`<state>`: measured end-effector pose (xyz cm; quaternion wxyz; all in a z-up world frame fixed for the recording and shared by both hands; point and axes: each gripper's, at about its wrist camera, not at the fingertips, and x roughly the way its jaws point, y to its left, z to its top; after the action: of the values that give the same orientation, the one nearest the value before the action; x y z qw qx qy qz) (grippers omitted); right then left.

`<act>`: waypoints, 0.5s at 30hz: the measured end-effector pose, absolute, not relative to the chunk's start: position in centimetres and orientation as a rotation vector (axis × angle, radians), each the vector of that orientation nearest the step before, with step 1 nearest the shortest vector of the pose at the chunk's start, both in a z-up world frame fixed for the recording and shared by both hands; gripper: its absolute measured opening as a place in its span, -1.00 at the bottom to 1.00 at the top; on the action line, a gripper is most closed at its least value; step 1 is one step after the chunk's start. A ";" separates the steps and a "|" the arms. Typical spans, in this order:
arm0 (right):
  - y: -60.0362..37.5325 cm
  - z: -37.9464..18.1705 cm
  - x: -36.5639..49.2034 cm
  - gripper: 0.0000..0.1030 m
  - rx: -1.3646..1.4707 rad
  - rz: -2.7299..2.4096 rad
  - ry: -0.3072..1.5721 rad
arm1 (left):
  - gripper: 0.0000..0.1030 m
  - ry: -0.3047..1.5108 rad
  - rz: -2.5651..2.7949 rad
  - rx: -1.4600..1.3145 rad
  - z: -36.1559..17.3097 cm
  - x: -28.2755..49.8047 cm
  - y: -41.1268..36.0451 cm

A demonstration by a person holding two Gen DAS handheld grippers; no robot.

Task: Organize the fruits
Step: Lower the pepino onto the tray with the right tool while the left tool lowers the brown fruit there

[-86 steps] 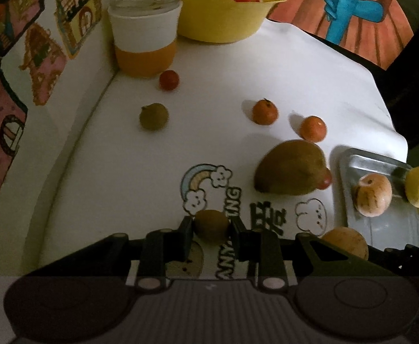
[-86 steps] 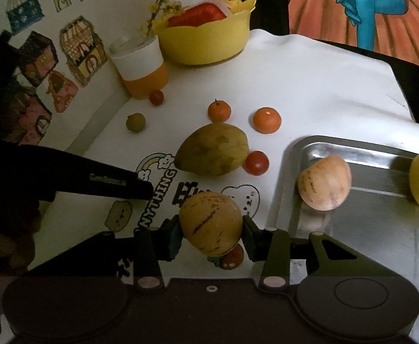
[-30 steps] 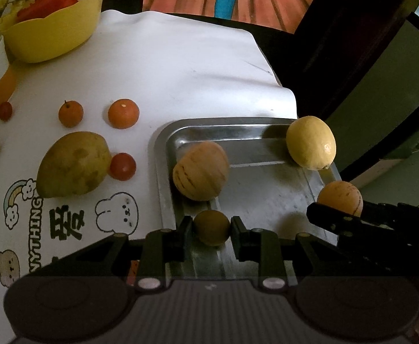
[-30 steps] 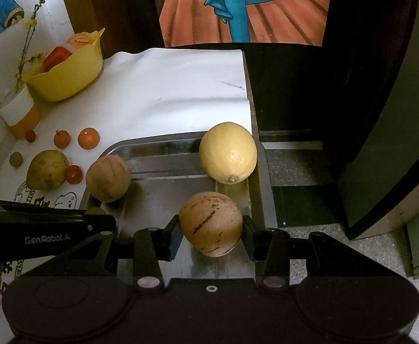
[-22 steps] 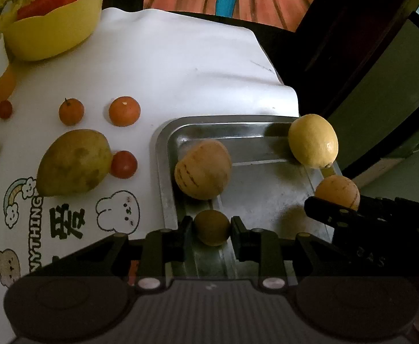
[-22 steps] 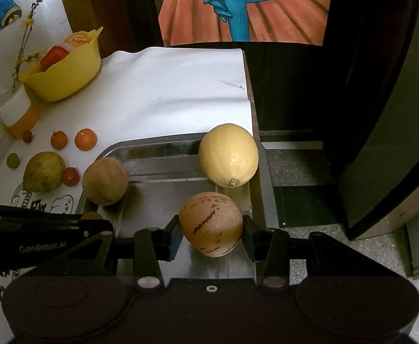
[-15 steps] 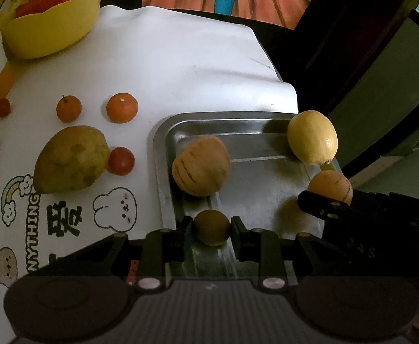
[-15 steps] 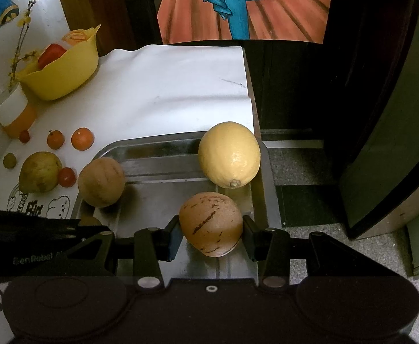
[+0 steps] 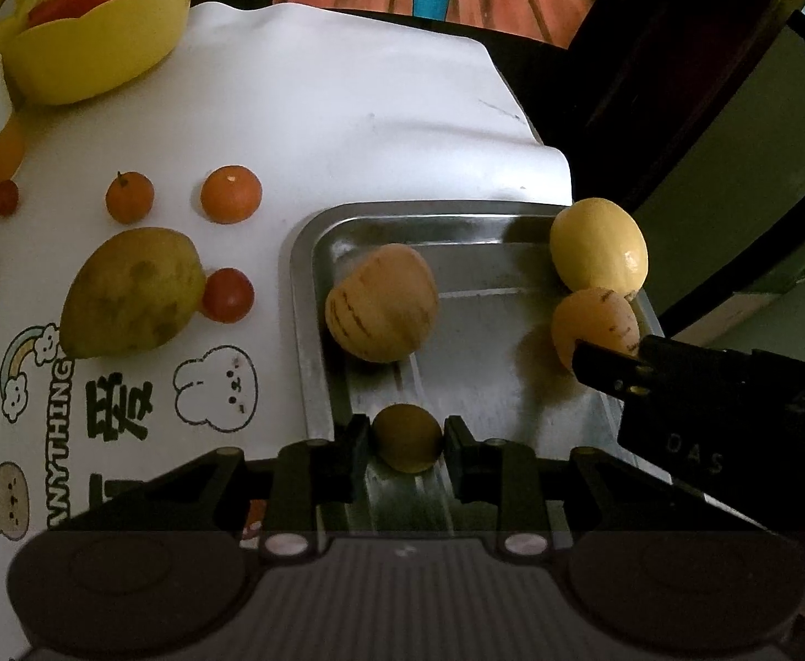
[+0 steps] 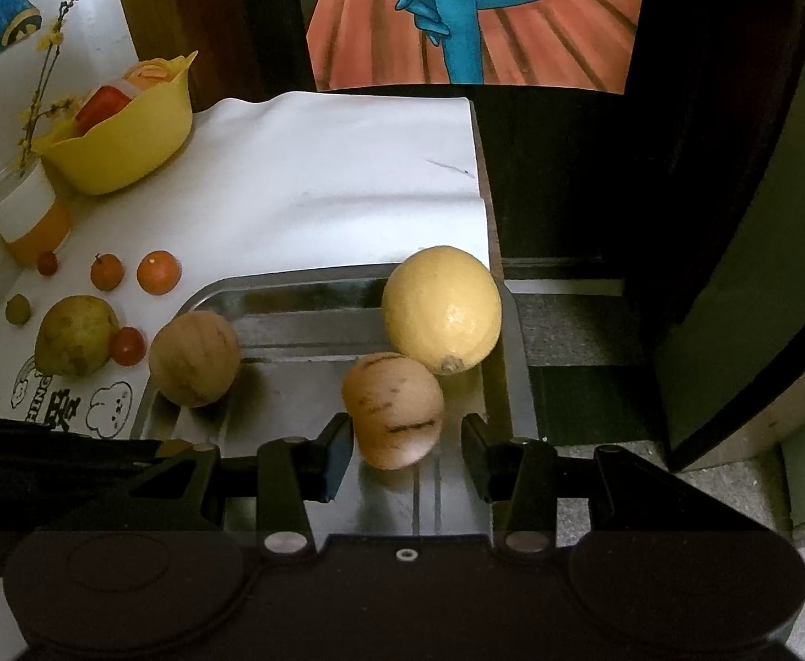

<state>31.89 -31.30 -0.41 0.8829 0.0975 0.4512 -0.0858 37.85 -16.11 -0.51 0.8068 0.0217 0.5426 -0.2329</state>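
Metal tray (image 9: 314, 297) lying at the desk's (image 9: 347, 110) right edge, holding striped melons and a lemon (image 10: 441, 308). Left claw (image 9: 407, 440) clamping a small brown fruit (image 9: 407, 438) over the tray's lower edge. Right claw (image 10: 405, 443) standing apart around a striped melon (image 10: 394, 407), low centre, touching the lemon.

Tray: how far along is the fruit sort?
Done: a lemon and a striped fruit lie in the tray. In hand: right gripper seems to be letting go of a second striped fruit; left gripper holds a small brown fruit over the tray. Left: large greenish fruit, tomato, oranges on the cloth.
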 end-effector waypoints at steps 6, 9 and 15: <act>-31.6 0.5 31.0 0.09 0.202 -0.183 0.922 | -0.19 1.163 -0.504 0.033 -0.1 37.5 -15.8; -31.9 1.2 30.4 0.19 0.201 -0.184 0.914 | 0.02 1.154 -0.510 0.026 0.5 37.1 -15.6; -32.2 2.6 29.0 0.45 0.206 -0.193 0.895 | 0.35 1.144 -0.479 0.024 1.6 36.5 -14.7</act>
<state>29.03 -32.25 2.59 0.8920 0.0992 0.4311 -0.0930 36.50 -14.73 1.62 0.8138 0.0115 0.5359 -0.2246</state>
